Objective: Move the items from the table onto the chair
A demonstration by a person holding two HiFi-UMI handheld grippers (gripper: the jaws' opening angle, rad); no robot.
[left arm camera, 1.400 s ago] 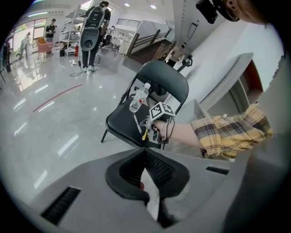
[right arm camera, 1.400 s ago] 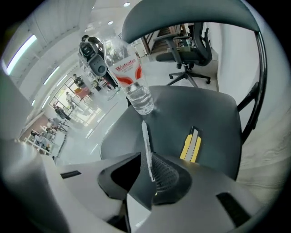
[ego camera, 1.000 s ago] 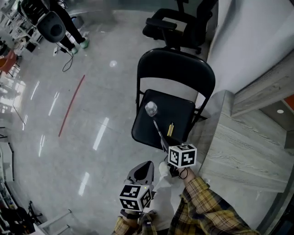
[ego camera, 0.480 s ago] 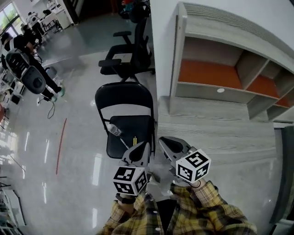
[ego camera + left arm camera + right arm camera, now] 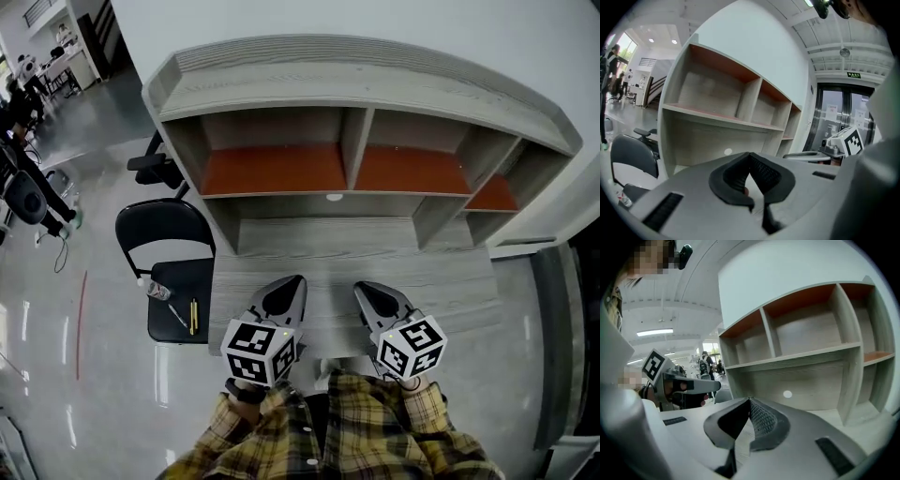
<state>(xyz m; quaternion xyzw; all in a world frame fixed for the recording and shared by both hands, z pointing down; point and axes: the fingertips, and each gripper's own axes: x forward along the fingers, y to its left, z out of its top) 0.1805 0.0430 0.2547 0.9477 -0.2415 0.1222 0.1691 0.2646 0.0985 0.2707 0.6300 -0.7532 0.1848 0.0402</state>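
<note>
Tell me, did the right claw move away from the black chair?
Yes. The right claw was at the seat edge of the chair; now it is shut and empty over the table, well right of that chair.

The tabletop (image 5: 375, 253) lies open from its near edge to the back, where the shelf unit (image 5: 356, 141) walls it off, with uprights closing in both rear corners. On the left the chair (image 5: 164, 225) stands just beside it. Its backrest bars the far side, and a bottle (image 5: 157, 290) and pen (image 5: 194, 316) take up part of the seat.
</note>
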